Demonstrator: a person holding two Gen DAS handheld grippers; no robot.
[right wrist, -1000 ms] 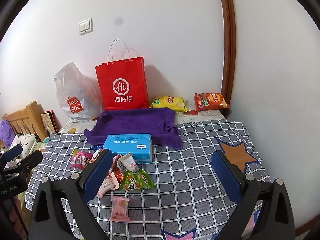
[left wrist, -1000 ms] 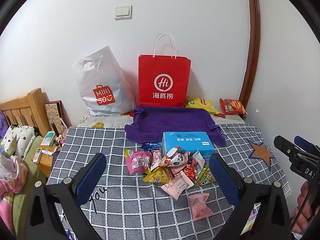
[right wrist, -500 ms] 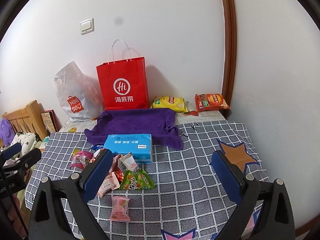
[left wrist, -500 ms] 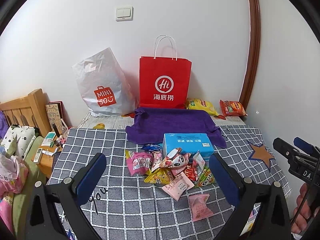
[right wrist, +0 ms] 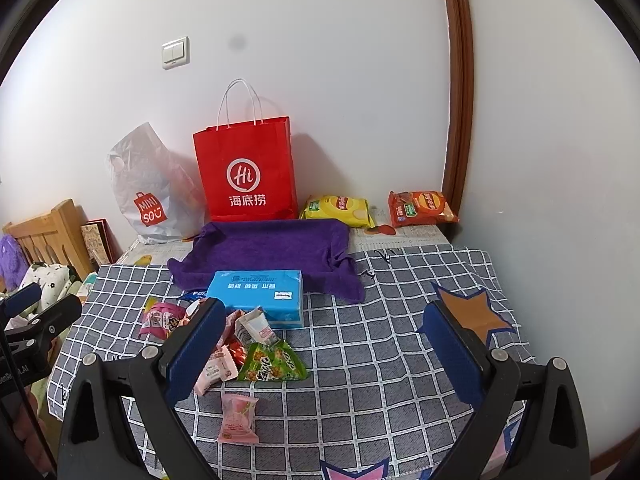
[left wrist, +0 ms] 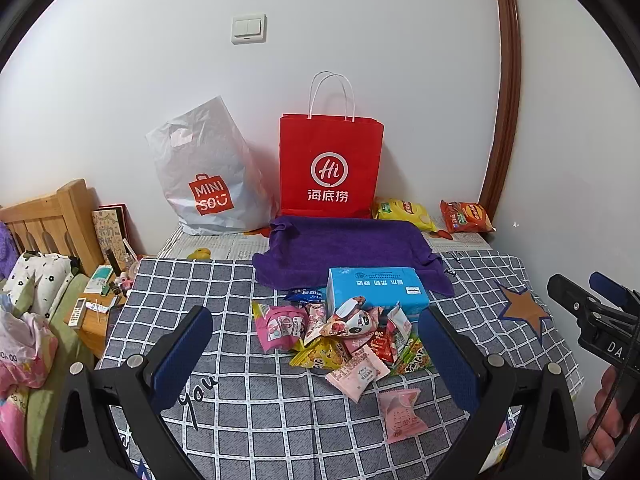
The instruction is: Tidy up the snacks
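Two grippers hover above a table covered in a grey checked cloth, both with blue-padded fingers spread wide and holding nothing. The left gripper frames a heap of snack packets near the middle of the cloth. The right gripper sits further right, over bare cloth, with the heap by its left finger.

The heap touches the near side of a blue box, whose long axis runs left to right, parallel to the back wall. One pink packet lies alone, just in front of the heap, its long axis pointing roughly toward the camera. A green packet marks the heap's right edge.

Behind the box lies a purple towel, spread flat, also lying left to right. Against the wall stand a red paper bag, upright, and a white plastic bag leaning to its left. To the right of the red bag lie a yellow chip bag and an orange chip bag, side by side, long axes along the wall.

A hand grips the right gripper's handle at the left view's right edge.
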